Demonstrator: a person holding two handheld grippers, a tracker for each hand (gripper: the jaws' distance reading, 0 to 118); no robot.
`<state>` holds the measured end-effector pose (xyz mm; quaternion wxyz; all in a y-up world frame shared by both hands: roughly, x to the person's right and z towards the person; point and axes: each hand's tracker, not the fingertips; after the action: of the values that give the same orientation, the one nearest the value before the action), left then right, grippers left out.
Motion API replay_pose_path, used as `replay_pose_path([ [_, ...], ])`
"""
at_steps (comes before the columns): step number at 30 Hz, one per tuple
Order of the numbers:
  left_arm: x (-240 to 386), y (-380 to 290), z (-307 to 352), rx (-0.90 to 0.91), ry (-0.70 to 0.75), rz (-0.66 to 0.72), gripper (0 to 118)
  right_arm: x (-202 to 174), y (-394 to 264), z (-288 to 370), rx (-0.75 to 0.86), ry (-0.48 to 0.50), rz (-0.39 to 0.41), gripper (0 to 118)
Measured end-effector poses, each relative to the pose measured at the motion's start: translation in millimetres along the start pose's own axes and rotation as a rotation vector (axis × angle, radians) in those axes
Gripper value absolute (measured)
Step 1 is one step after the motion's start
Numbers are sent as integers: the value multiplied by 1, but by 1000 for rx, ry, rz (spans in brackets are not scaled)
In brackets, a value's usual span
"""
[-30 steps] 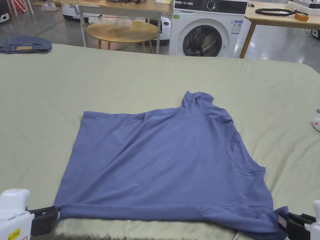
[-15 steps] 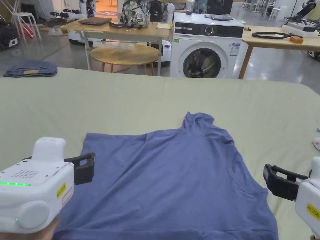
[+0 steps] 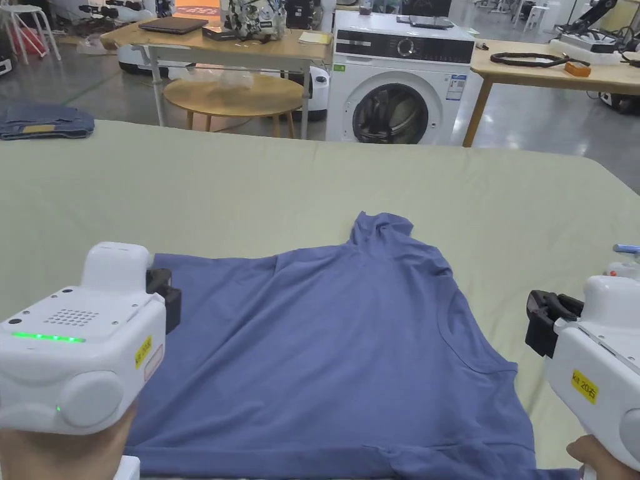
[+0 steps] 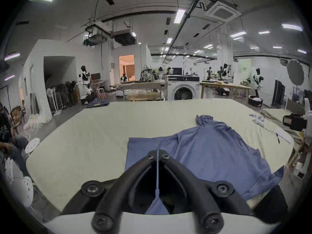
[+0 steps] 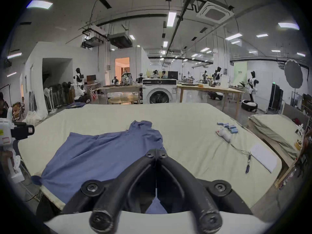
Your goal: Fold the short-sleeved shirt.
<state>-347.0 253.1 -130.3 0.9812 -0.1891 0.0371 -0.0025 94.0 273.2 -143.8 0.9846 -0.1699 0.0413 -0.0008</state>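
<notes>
- One blue short-sleeved shirt (image 3: 337, 350), soft knit with shallow wrinkles, lies flat on the pale green sheet-covered counter (image 3: 262, 181).
- Its long axis runs left–right: hem towards my left, round neckline towards my right; one sleeve points away from me.
- My left gripper (image 4: 158, 153): black fingers pressed together, empty, above the hem side.
- My right gripper (image 5: 156, 152): fingers pressed together, empty, beside the neckline.

White washing machine (image 3: 400, 87) at top centre, round wooden table (image 3: 236, 97) to its left, long wooden tables (image 3: 550, 69) upper right, grey glossy floor (image 3: 550, 119), ceiling light panels (image 4: 179, 15) overhead.
</notes>
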Motion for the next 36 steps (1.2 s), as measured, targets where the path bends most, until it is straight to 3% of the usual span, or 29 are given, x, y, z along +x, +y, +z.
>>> replay_pose_path([
  [1,-1,-1,1,0,2,-4,0,3,0,4,-9,16,-5,19],
  [2,-1,-2,1,-1,8,-9,0,9,-3,4,-20,29,-9,57],
  [3,-1,-4,3,-2,12,-9,0,13,-6,7,-32,26,-9,111],
  [4,-2,-7,4,-5,15,-8,0,19,-12,9,-65,37,-9,118],
  [6,-4,-14,4,-14,20,-10,0,26,-27,24,-85,85,-15,118],
  [9,-7,-28,2,-55,23,-5,0,35,-57,45,-176,67,-4,118],
  [13,-9,-52,0,-109,30,9,0,80,-121,38,-326,64,-37,118],
  [17,-8,-69,4,-149,36,17,0,88,-165,40,-434,71,-71,118],
  [20,-8,-77,7,-171,43,14,0,74,-176,47,-415,111,-67,118],
  [21,-8,-79,8,-175,46,18,0,69,-176,42,-432,117,-56,114],
  [22,-9,-81,8,-178,49,18,0,69,-174,33,-474,106,-31,99],
  [23,-10,-83,9,-178,50,18,0,68,-173,29,-485,94,-6,71],
  [24,-11,-84,10,-178,61,18,0,66,-170,25,-496,111,7,11],
  [25,-14,-85,10,-185,67,17,0,64,-168,25,-478,127,23,1],
  [26,-16,-86,11,-187,70,20,3,64,-168,25,-461,128,35,1],
  [28,-23,-90,15,-189,86,25,48,63,-167,22,-450,128,49,1],
  [29,-26,-91,17,-190,84,18,48,63,-164,22,-454,142,60,1],
  [31,-36,-95,24,-218,101,-15,67,61,-157,26,-427,147,58,1],
  [32,-41,-97,28,-217,98,-12,90,63,-153,27,-412,150,49,1],
  [33,-49,-99,34,-224,101,-8,103,65,-149,29,-401,154,39,1],
  [36,-74,-107,54,-239,111,5,103,62,-132,36,-363,160,34,1],
])
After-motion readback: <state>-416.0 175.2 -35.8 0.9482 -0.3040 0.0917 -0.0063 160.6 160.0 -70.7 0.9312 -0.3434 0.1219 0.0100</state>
